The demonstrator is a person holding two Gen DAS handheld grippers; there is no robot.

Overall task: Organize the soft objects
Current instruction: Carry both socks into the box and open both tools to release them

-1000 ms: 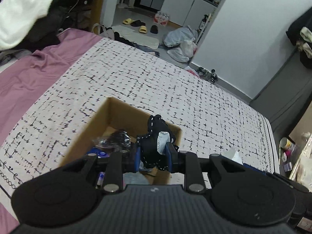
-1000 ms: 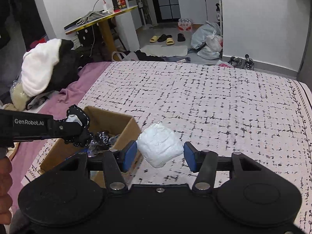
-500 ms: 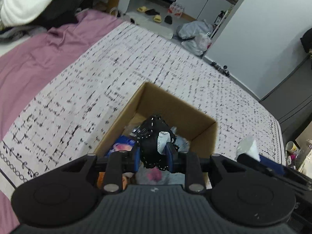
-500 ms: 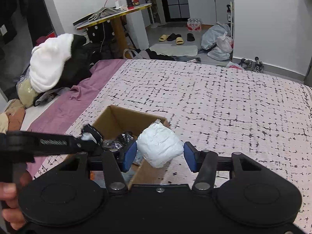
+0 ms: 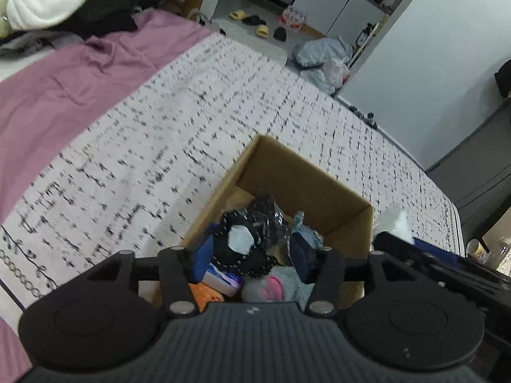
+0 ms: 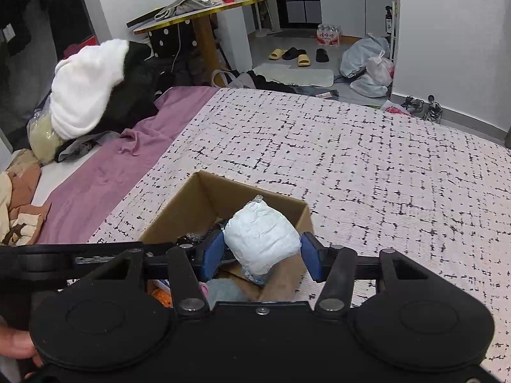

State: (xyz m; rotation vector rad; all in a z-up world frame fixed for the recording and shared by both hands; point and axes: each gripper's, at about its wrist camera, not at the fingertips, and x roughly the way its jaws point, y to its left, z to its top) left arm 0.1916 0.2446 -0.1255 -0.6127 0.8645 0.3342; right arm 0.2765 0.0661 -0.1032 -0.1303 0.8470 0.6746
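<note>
Left wrist view: left gripper (image 5: 250,255) jaws just opening, black pouch (image 5: 246,249) loose between them above the box (image 5: 306,182). Right gripper (image 6: 262,257) pinches white bundle (image 6: 262,239) across its middle; looks light, squashy.

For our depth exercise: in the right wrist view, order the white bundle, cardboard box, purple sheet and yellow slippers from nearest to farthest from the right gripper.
1. White bundle, between the right gripper pads.
2. Cardboard box, just beneath.
3. Purple sheet, left.
4. Yellow slippers, on the far floor.
</note>
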